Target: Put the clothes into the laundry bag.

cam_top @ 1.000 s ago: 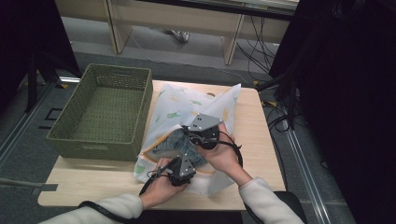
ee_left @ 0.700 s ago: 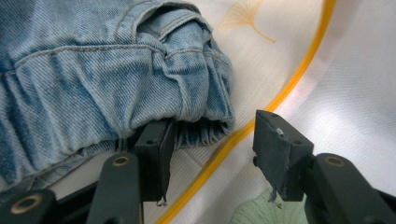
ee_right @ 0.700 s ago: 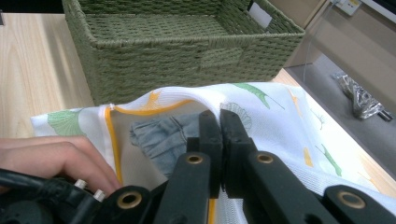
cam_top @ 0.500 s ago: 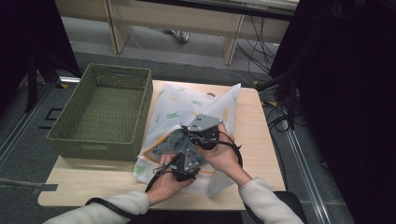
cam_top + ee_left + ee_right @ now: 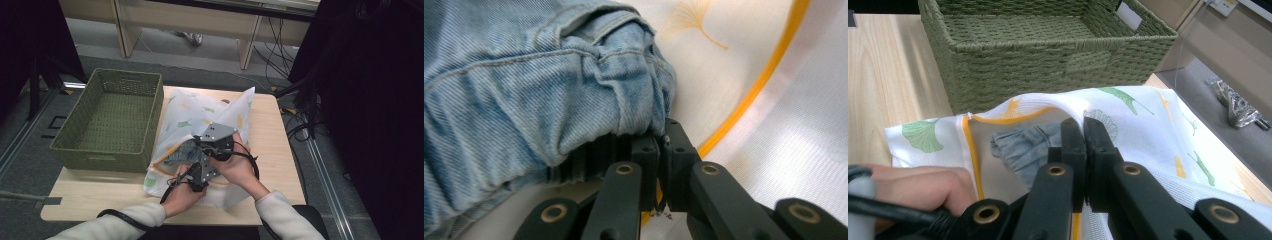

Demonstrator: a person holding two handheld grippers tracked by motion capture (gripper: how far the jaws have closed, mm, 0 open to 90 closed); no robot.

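Left tongs [image 5: 663,136] just closed narrow, jeans [image 5: 549,85] touching their tips inside the bag [image 5: 1148,125], no fold clearly caught. Right tongs [image 5: 1083,125] pinching the bag's rim. Risks: denim slipping free, rim tugged loose, mouth collapsing.

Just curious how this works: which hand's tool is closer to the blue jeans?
Left. The left tool has just closed with its tips against the jeans inside the bag. The right tool pinches the patterned bag edge above them.
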